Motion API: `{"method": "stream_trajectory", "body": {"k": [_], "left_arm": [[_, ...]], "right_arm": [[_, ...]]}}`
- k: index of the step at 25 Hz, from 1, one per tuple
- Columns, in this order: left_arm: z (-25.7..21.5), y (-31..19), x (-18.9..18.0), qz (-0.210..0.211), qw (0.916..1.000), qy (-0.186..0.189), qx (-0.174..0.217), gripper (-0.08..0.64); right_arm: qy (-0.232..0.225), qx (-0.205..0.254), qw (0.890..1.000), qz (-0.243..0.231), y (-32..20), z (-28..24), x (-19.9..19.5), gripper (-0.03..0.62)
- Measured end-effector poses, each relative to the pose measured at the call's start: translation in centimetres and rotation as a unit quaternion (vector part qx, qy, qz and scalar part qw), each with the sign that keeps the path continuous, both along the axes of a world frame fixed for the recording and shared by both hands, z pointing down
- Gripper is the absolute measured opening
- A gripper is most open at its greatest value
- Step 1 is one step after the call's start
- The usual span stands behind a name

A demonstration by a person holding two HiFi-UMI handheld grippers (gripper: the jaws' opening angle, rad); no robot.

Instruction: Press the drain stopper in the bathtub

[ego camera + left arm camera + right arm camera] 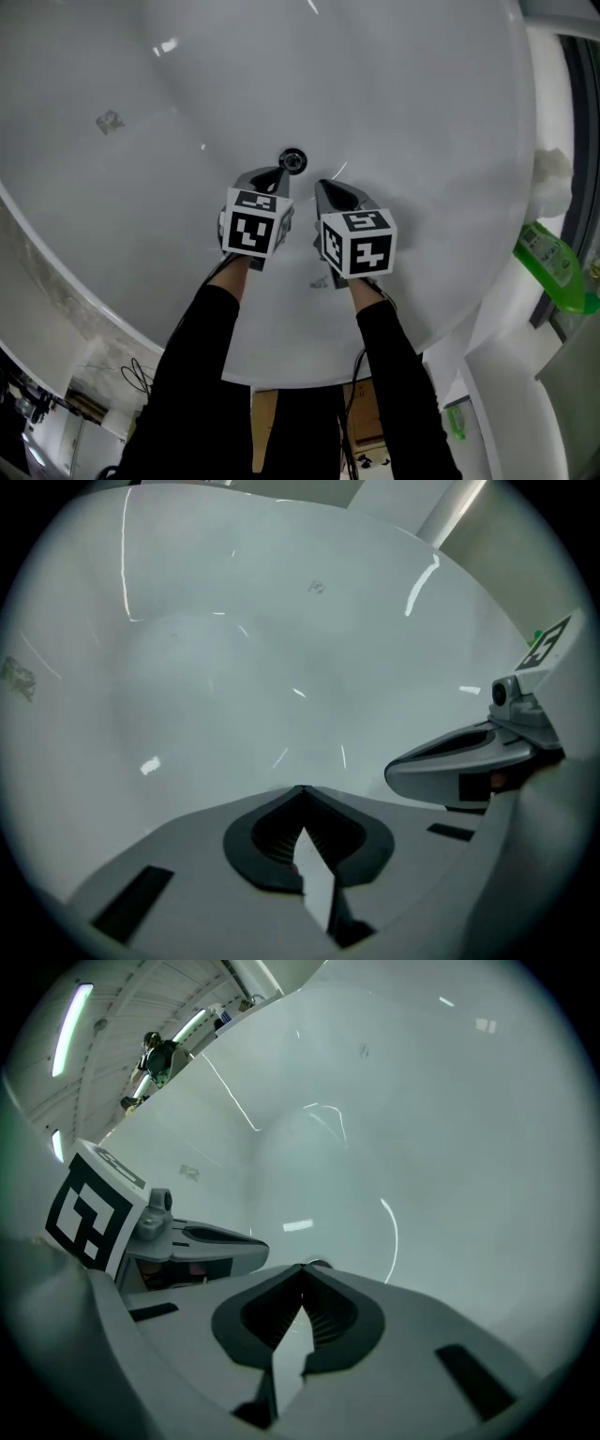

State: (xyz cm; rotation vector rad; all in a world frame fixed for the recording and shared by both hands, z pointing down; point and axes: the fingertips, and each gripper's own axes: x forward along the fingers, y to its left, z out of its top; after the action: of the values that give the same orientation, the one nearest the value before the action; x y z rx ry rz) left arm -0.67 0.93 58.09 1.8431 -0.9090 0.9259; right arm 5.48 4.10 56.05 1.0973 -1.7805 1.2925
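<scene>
Stopper point(293, 160): round, bright ring with a dark middle, set in the floor of the white tub point(394, 94), near the centre of the head view. Lies just beyond both sets of tips, nearer the left one; cannot tell from above whether touched. Shows in the right gripper view only as a dark sliver point(317, 1263) peeking over the tips. Hidden in the left gripper view.

Left hand-held gripper point(280, 172): aimed up the frame, tips just below and left of the stopper. From its own camera, left hand-held gripper point(300, 788) closed tip to tip, nothing held, only bare tub point(234, 667) ahead. Marker cube point(251, 228) behind the jaws, black sleeve point(197, 375) behind that.

Right hand-held gripper point(320, 186): just beside the left one, apart by a narrow gap, tips below and right of the stopper. From its own camera, right hand-held gripper point(302, 1267) likewise closed and empty, with smooth tub wall point(422, 1147) beyond. Second marker cube point(358, 246) and second sleeve point(394, 375) behind it.

Each tool visible from the other's camera: right one at the right edge point(459, 761), left one at the left with its cube point(89, 1215).

Farther out: small grey mark point(110, 122) on the tub wall, upper left. Green bottle point(553, 267) tilted, outside the tub wall at the right.
</scene>
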Motion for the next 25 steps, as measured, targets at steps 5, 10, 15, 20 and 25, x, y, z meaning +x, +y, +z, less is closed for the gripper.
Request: {"method": "stream_trajectory", "body": {"k": [5, 10, 15, 20, 25], "left_arm": [[3.4, 0.1, 0.3, -0.014, 0.9998, -0.009, -0.010, 0.005], [6.2, 0.8, 0.1, -0.025, 0.9993, -0.018, -0.019, 0.005], [8.8, 1.4, 0.7, -0.040, 0.9984, -0.021, -0.034, 0.005], [10.4, 1.0, 1.2, -0.038, 0.9982, -0.031, -0.035, 0.005], [12.3, 0.9, 1.7, -0.037, 0.9976, -0.037, -0.046, 0.005]], "right_arm": [[0.012, -0.017, 1.000, -0.015, -0.4, 3.5, 0.9, 0.002], [0.012, -0.031, 0.999, -0.018, 0.0, 6.2, 1.4, 0.002], [0.020, -0.039, 0.999, -0.019, 0.7, 8.0, 1.5, 0.002], [0.018, -0.045, 0.998, -0.027, 0.5, 9.1, 1.0, 0.002], [0.014, -0.052, 0.998, -0.024, 0.1, 10.1, 1.5, 0.002]]}}
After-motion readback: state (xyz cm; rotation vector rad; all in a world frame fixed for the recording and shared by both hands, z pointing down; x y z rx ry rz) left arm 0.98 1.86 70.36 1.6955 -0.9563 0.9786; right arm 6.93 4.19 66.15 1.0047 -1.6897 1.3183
